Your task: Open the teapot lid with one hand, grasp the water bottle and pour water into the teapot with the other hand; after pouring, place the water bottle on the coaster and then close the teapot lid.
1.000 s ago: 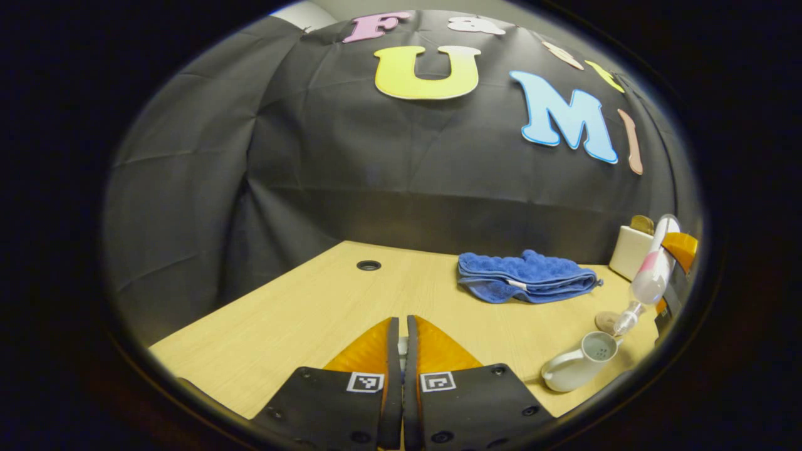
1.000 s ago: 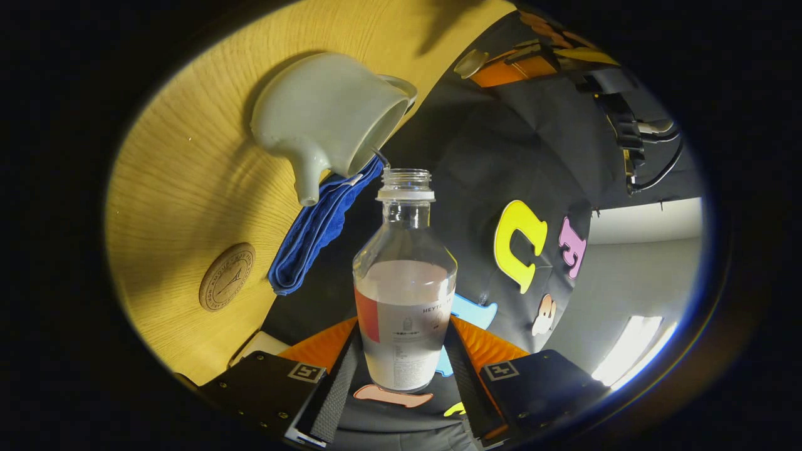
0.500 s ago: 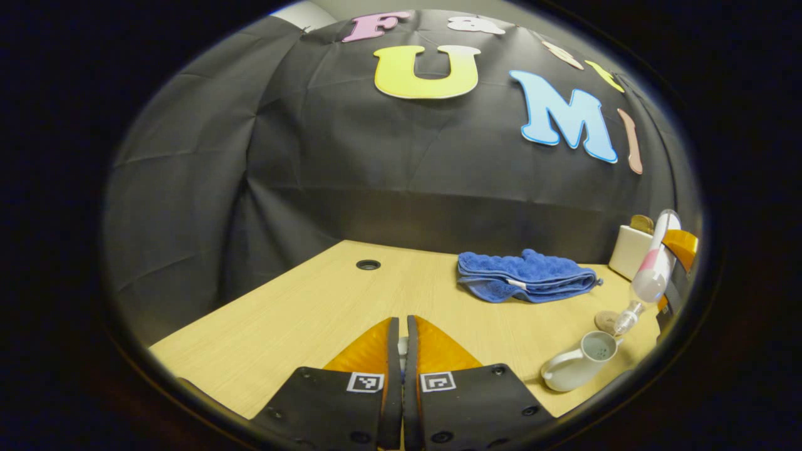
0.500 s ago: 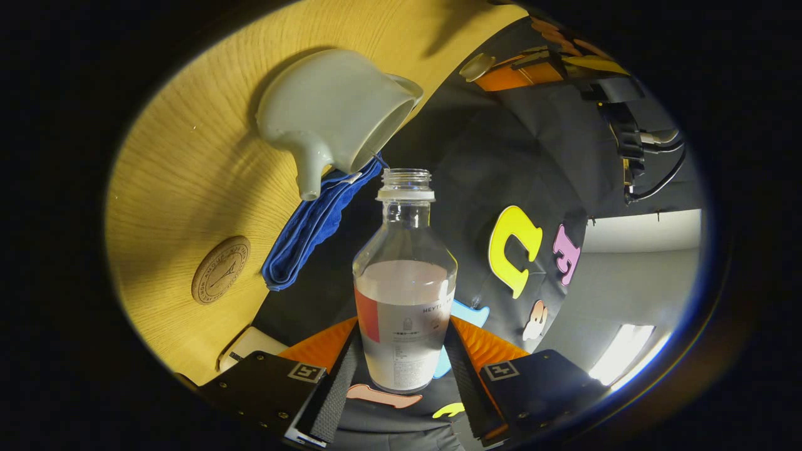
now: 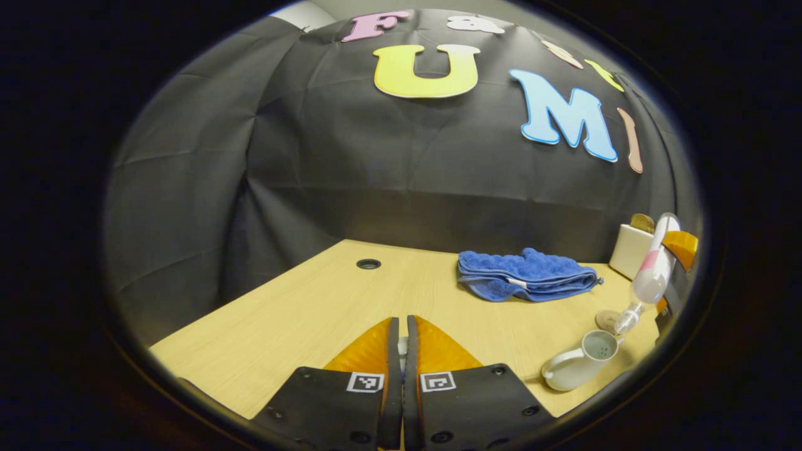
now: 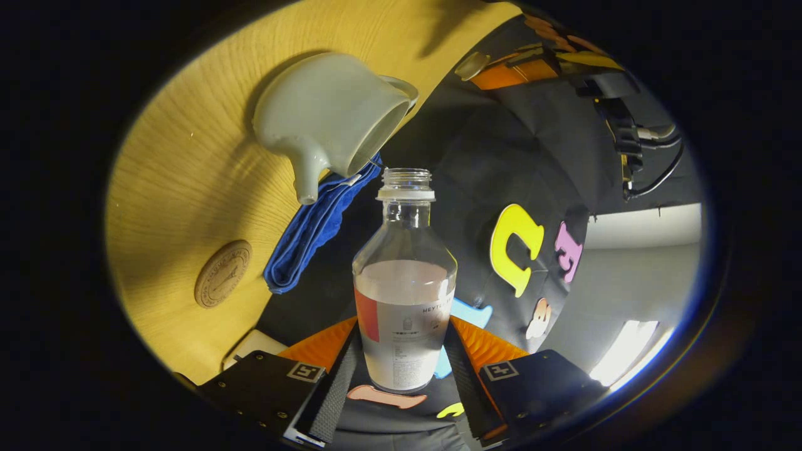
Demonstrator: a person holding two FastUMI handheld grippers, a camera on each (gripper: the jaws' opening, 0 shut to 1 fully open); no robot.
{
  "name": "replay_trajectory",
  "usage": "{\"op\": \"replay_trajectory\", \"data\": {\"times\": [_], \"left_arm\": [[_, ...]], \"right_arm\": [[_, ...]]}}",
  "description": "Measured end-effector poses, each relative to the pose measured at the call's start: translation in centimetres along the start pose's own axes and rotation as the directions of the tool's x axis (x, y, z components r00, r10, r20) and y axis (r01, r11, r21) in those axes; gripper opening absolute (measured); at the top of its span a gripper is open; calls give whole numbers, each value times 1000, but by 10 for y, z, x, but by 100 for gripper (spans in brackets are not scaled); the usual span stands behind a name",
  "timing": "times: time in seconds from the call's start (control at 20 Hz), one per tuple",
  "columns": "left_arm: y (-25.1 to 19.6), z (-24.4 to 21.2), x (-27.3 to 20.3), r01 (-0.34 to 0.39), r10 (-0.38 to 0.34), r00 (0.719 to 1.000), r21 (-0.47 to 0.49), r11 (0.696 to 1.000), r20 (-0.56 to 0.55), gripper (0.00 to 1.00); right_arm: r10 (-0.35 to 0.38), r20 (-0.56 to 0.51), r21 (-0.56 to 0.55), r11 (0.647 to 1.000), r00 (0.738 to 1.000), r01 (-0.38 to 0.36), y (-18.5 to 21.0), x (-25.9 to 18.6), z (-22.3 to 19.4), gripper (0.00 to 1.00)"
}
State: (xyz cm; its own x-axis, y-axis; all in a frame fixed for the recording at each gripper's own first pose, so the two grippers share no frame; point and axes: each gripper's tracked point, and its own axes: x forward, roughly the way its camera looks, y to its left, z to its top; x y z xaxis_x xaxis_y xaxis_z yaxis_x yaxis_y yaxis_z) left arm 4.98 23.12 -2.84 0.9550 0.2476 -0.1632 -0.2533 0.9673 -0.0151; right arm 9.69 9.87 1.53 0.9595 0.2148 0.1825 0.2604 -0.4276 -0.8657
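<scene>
In the left gripper view, the left gripper (image 5: 401, 351) is being held low at bottom centre, its fingers pressed together on a small pale object, seemingly the lid. At the lower right, the teapot (image 5: 579, 362) is standing open beneath the tilted water bottle (image 5: 651, 275). In the right gripper view, the coaster (image 6: 223, 282) is lying at the left; the bottle is being pinched by the right gripper (image 6: 404, 366), its long axis pointing at the teapot's mouth.

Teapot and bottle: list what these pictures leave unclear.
- Teapot lid: left gripper view, a pale sliver between the left gripper's fingers, which cover the rest.
- Water level in the teapot: right gripper view, its wall hides the inside; left gripper view, too small.
- Water stream: bottle mouth near the rim, flow too fine to tell.
- Coaster print: too small.
</scene>
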Motion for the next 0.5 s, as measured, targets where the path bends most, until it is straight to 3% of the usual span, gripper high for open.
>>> {"op": "replay_trajectory", "data": {"times": [0.15, 0.25, 0.4, 0.5], "left_arm": [[0, 1, 0, 1, -1, 1000, -2, 1000, 1, 8], [0, 2, -1, 2, -2, 1000, -4, 1000, 3, 8], [-1, 0, 0, 3, -3, 1000, -4, 1000, 0, 8], [-1, 0, 0, 6, -6, 1000, -5, 1000, 1, 8]], "right_arm": [[81, -5, 180, 980, 997, -79, 11, -2, 0, 77], [148, 2, 318, 937, 989, -141, 24, -6, 3, 77], [230, 20, 495, 843, 973, -210, 38, -14, 10, 77], [285, 34, 616, 749, 958, -245, 49, -20, 11, 77]]}}
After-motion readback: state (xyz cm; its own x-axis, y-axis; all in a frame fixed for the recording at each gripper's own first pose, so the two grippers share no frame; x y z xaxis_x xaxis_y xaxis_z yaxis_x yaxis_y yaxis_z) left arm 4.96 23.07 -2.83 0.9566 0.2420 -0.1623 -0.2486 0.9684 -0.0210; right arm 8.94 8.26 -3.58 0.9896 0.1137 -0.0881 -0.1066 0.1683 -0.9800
